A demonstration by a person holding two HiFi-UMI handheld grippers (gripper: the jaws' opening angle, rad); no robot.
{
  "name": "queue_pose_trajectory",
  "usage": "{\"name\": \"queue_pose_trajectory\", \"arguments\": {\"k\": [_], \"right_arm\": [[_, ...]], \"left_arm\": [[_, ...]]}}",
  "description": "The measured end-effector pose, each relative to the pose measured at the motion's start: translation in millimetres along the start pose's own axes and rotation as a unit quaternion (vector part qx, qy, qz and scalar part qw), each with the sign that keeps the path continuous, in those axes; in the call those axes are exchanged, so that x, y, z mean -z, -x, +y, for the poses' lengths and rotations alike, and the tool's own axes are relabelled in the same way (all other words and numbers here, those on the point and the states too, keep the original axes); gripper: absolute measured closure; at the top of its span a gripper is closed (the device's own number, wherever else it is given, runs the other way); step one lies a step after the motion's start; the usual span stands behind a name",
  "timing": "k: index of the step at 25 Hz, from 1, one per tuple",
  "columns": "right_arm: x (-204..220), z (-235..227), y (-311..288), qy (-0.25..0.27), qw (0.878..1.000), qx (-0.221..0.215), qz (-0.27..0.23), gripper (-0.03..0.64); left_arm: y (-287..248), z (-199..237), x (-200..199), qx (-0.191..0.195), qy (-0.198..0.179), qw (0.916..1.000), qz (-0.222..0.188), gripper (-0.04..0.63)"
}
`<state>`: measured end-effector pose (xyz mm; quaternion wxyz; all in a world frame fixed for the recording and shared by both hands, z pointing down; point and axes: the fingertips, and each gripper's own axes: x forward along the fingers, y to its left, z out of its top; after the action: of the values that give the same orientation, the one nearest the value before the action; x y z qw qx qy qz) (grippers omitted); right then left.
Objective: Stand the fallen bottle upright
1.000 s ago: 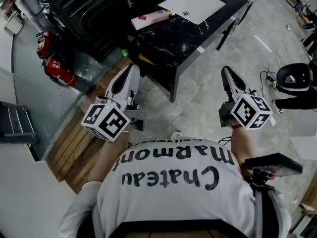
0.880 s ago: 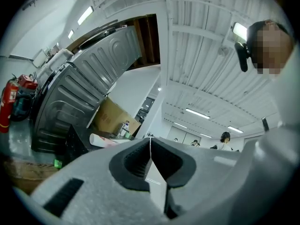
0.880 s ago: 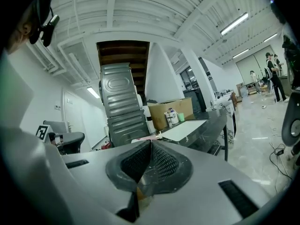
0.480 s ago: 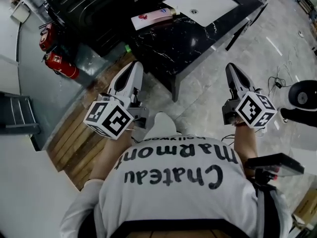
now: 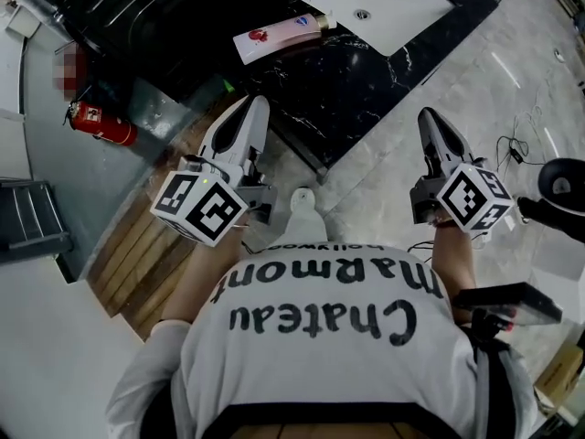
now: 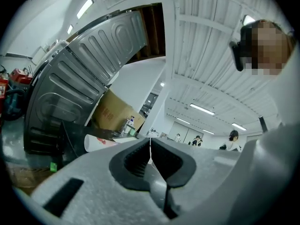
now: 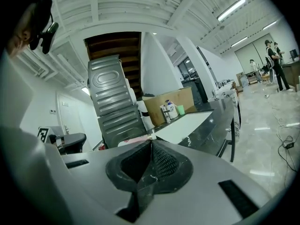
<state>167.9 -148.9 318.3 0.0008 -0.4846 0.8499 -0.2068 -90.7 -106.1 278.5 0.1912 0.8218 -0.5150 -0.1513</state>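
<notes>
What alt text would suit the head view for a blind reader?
A pink-and-white bottle lies on its side on a black marble table. Below, a person in a white T-shirt aims the grey left gripper and right gripper, jaws shut, toward it.

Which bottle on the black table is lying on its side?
The pink-and-white bottle beside the white mat lies flat; the small bottles by the cardboard box at the far end stand upright.
</notes>
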Motion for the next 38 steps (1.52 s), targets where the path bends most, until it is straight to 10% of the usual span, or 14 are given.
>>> {"name": "queue_pose_trajectory", "arguments": {"k": [14,20,28,38], "right_arm": [[-56,-5,-76,0.002,0.999,0.026,-0.031,0.603],[-59,-17,-83,0.002,0.998,0.055,-0.038,0.603],[-51,-36,-79,-0.008,0.995,0.092,-0.044,0.603],[-32,-50,-69,-0.016,0.991,0.131,-0.021,0.603]], "left_arm": [[-96,59,-59,0.023,-0.040,0.9987,0.020,0.574],[-140,63,-44,0.072,-0.131,0.9824,0.112,0.569],[-202,88,0,0.128,-0.240,0.9342,0.231,0.381],[-232,102,84,0.200,-0.322,0.8211,0.427,0.266]]}}
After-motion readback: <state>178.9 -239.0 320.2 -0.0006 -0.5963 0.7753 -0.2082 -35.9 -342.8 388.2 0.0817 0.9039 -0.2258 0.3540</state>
